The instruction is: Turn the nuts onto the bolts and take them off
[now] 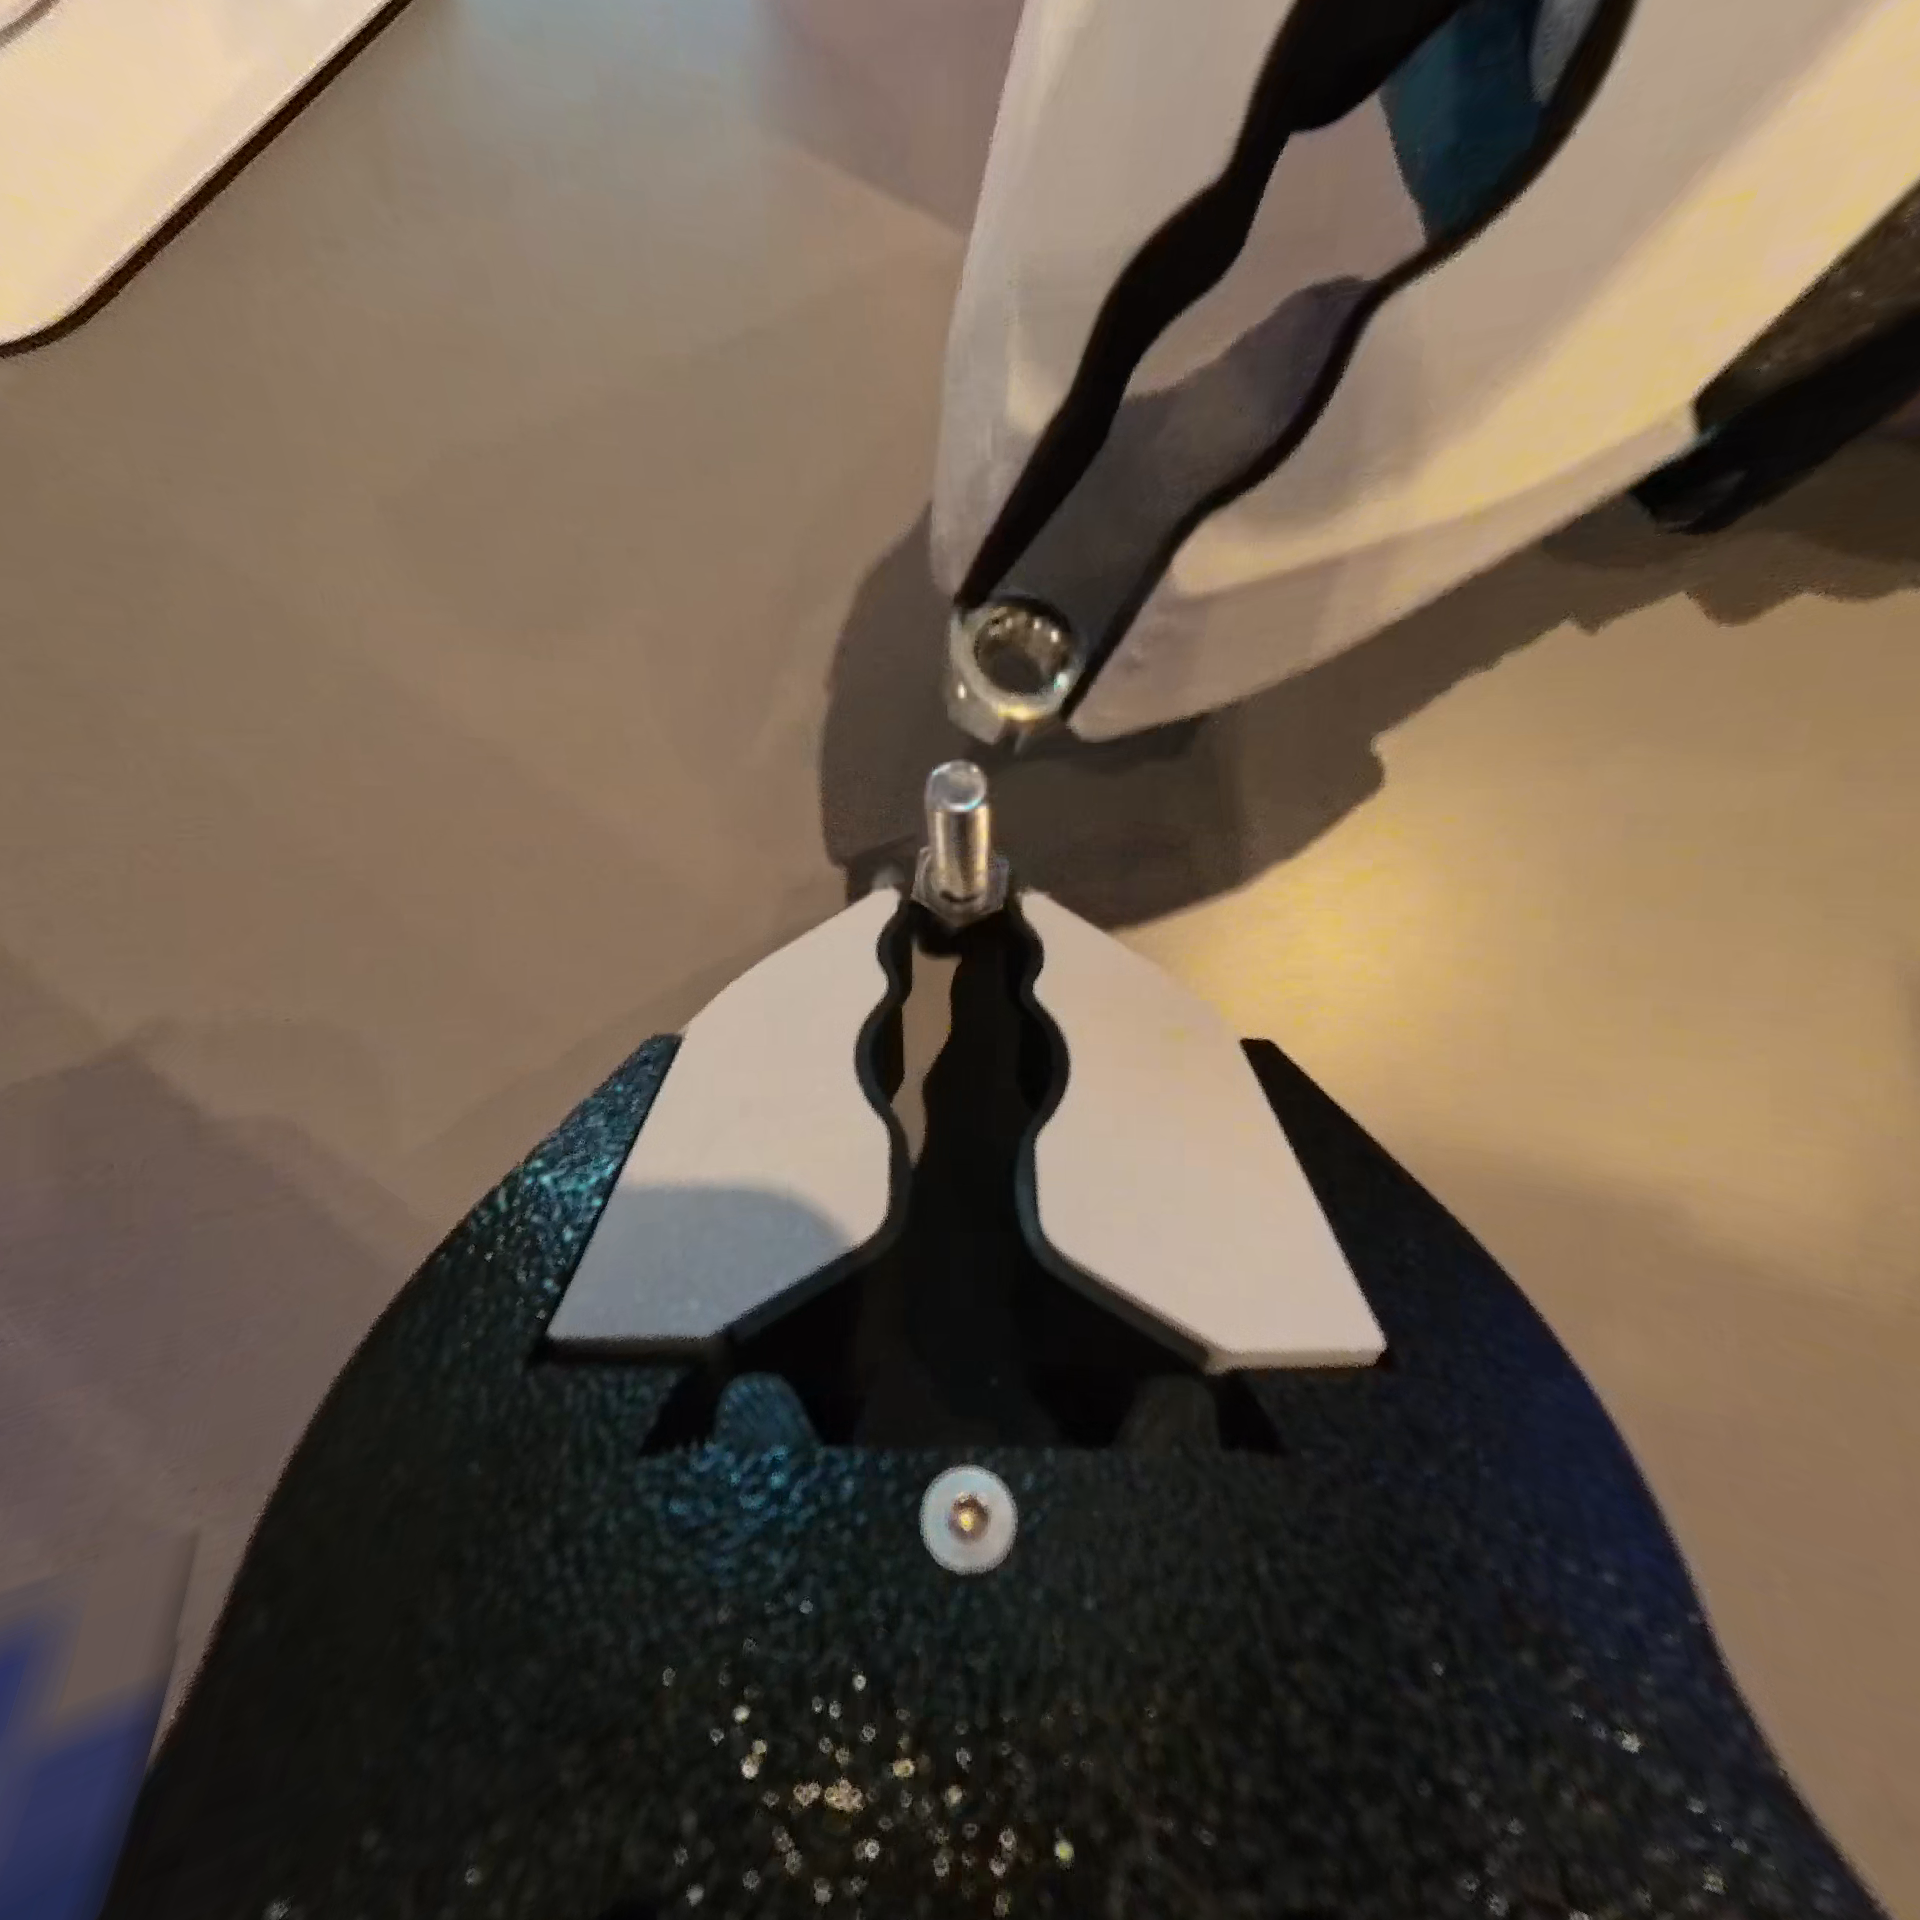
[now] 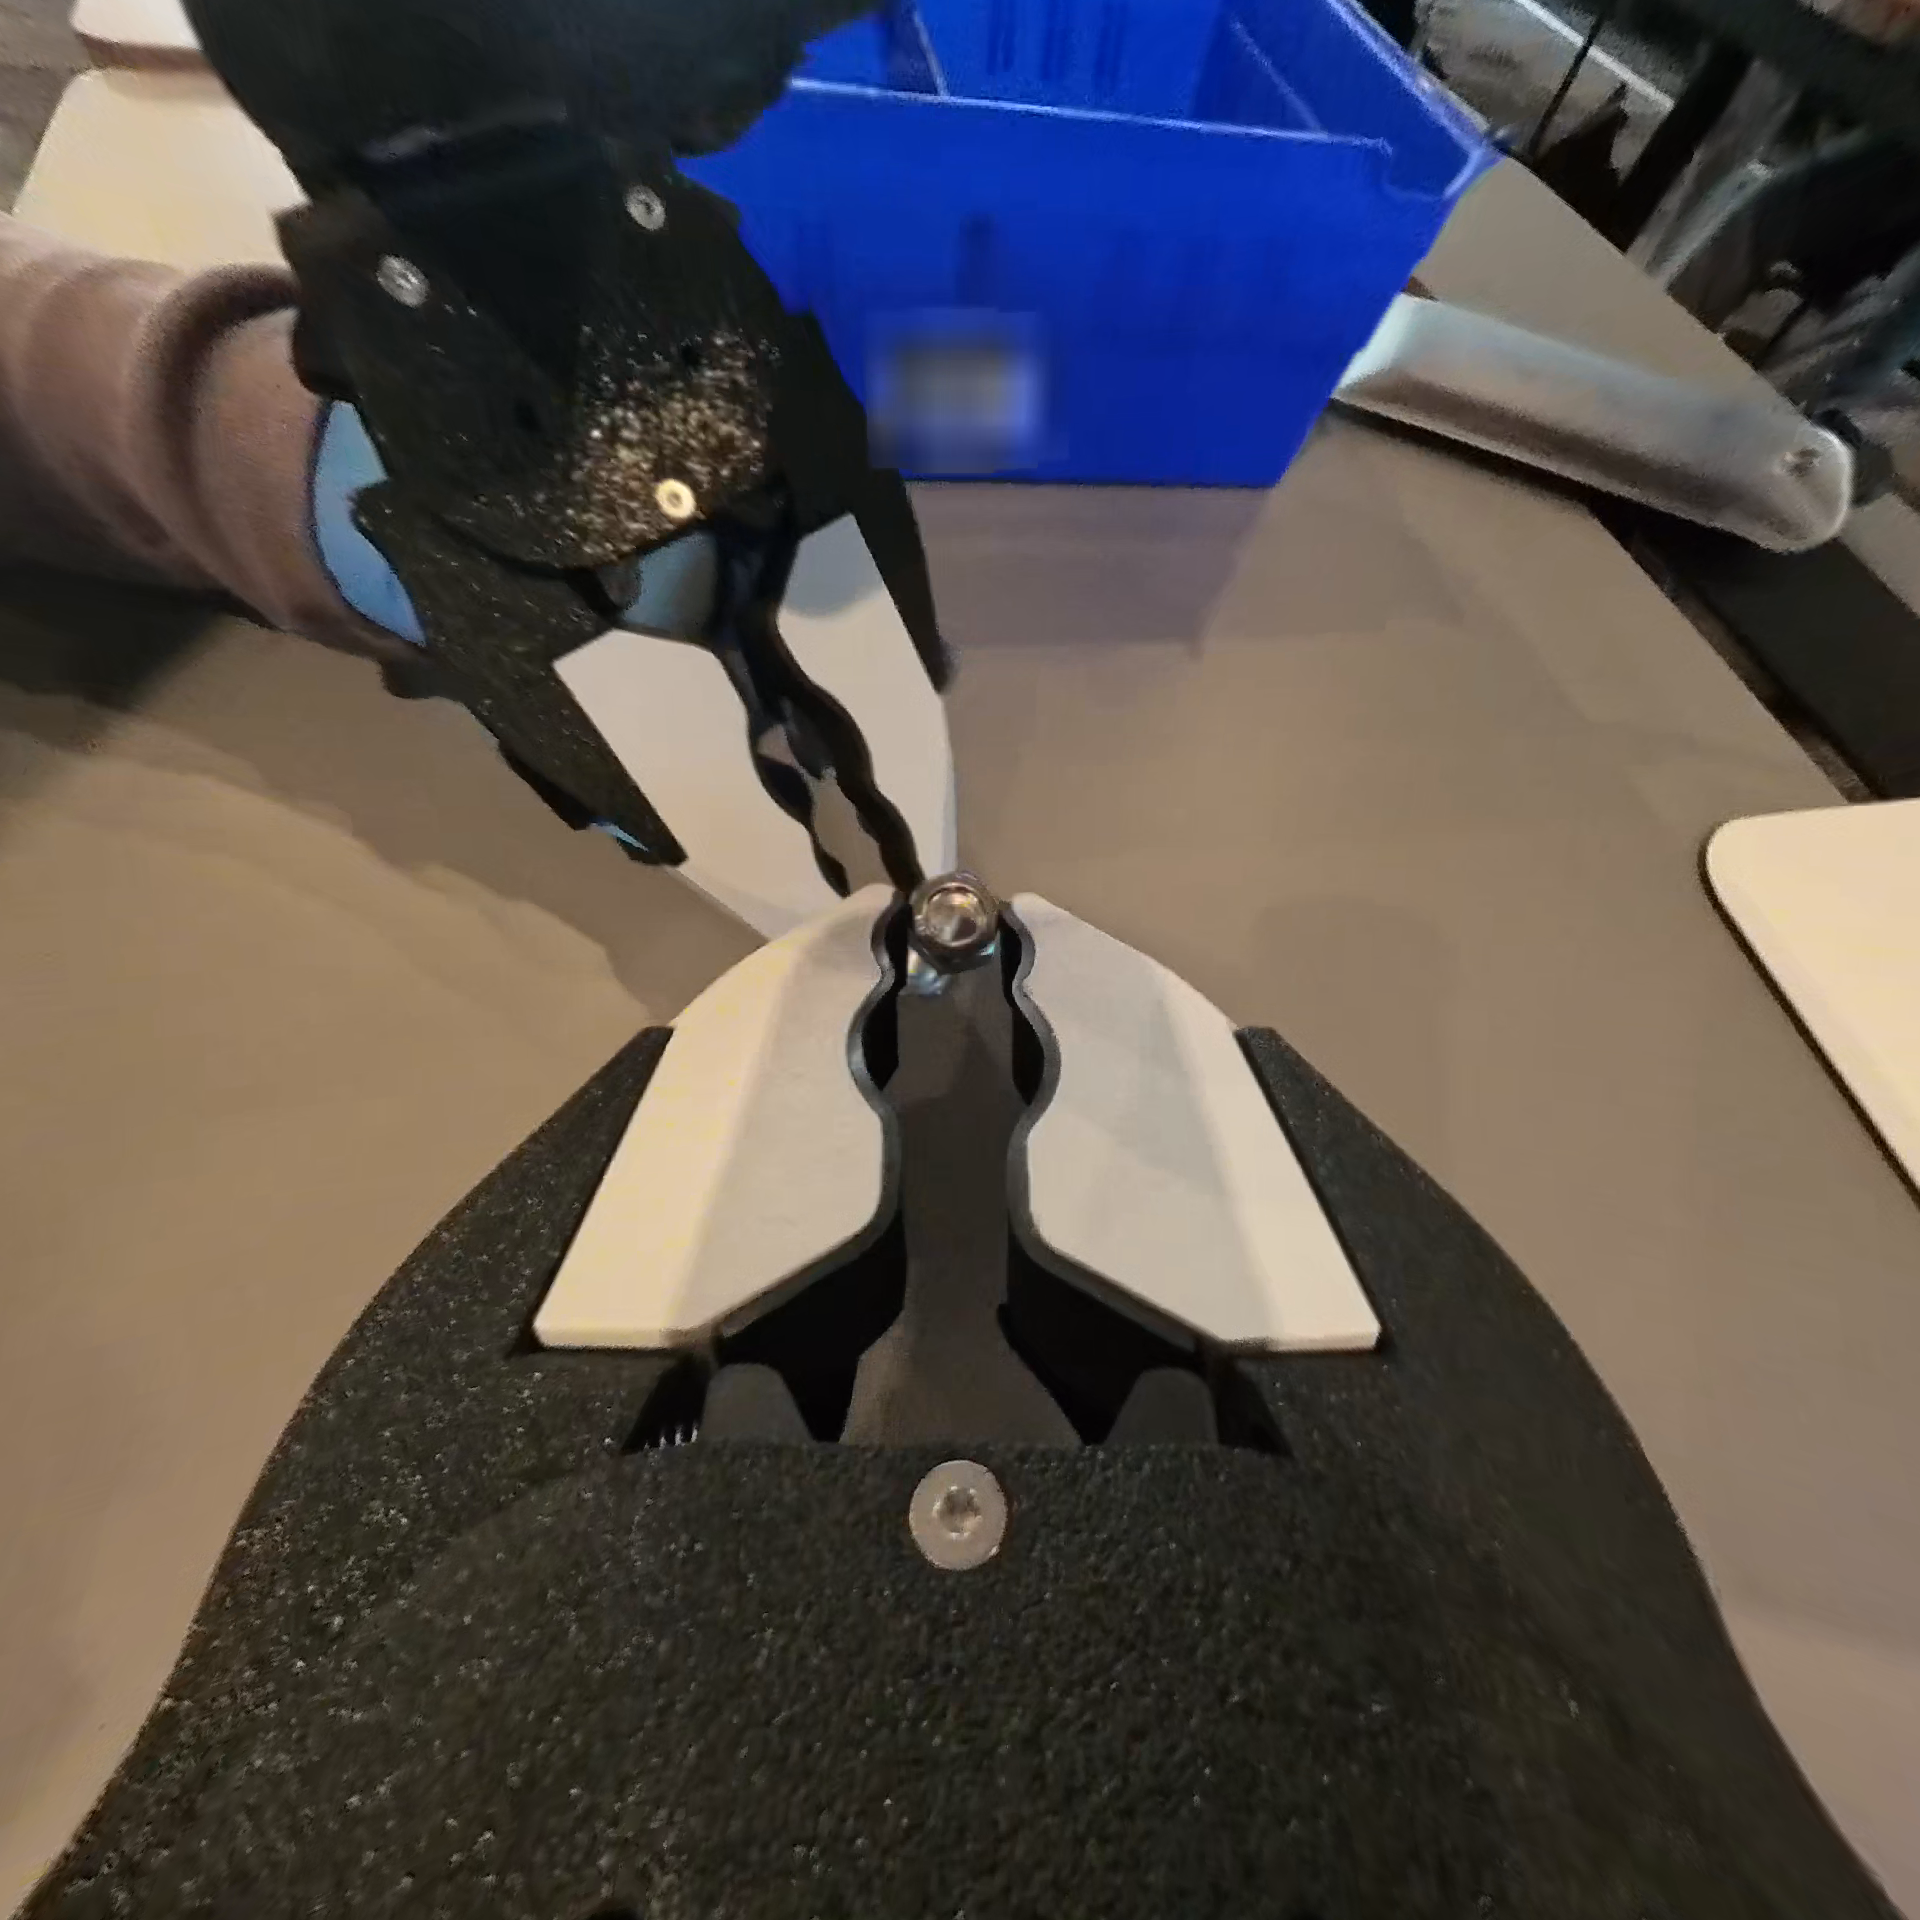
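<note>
1. The left gripper [image 1: 956, 914] is seen pressed onto a bolt [image 1: 954, 831], which is pinched by its hex head at the very fingertips; the threaded shank stands clear of the tips, pointing away from the camera.
2. The right gripper [image 1: 1023, 675] is shown entering the left wrist view from the upper right, its white fingers [image 1: 1351, 343] drawn together on a nut [image 1: 1013, 670] held at the tips.
3. The nut is held just beyond the free end of the bolt – near it, with a narrow gap visible in the left wrist view, and its bore is turned toward the shank.
4. In the right wrist view the same nut [image 2: 951, 920] is seen gripped between the right gripper's [image 2: 951, 935] tips, with the bolt end visible through its hole; the left gripper [image 2: 894, 883] is seen reaching in from the upper left.
5. The left gripper is carried by a hand in a blue glove [image 2: 353, 551], with a grey sleeve [image 2: 135, 447] behind it.
6. Both tools are held above a grey table [image 2: 1351, 831]; a blue bin [image 2: 1091, 260] stands farther back, and a white board [image 2: 1829, 956] lies at the right edge.
</note>
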Motion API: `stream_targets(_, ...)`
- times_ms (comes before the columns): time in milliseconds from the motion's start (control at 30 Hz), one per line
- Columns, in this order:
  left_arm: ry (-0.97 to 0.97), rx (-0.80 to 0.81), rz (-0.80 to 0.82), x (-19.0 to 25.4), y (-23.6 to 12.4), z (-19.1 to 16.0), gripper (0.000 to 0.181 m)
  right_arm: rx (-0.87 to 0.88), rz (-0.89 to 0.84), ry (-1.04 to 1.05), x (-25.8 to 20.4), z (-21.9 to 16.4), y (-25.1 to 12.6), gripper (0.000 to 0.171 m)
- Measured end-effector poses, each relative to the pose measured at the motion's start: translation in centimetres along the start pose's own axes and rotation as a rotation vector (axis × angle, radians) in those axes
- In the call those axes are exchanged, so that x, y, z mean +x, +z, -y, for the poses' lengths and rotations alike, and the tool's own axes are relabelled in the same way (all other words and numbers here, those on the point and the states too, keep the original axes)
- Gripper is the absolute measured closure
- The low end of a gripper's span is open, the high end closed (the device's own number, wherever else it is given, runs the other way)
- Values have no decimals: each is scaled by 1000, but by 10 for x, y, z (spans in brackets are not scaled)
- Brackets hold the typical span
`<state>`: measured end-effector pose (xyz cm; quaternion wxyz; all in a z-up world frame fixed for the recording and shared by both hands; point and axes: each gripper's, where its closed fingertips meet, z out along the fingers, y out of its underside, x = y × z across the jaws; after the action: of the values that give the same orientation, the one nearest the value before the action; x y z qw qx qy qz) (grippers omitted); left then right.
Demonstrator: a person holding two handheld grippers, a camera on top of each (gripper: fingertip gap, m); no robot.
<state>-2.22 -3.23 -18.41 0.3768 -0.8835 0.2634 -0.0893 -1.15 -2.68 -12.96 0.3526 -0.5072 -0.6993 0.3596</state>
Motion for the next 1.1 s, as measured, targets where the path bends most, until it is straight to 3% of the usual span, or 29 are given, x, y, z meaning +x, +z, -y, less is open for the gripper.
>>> stream_targets(33,2,3,-2,1,0,0,165,-16,4,-13,-3,0,1,155)
stream_targets(233,-19,25,-28,1,0,1,164,-110,-27,-50,-8,-4,11,155)
stream_targets(367,10,18,22,-6,-1,1,138,-109,-31,-44,-7,-4,12,155)
stream_targets(700,11,58,-70,4,3,6,141,-116,-11,-30,-9,-5,16,155)
stream_targets(1100,7,62,-63,4,4,8,153,-136,-6,22,-7,-7,18,155)
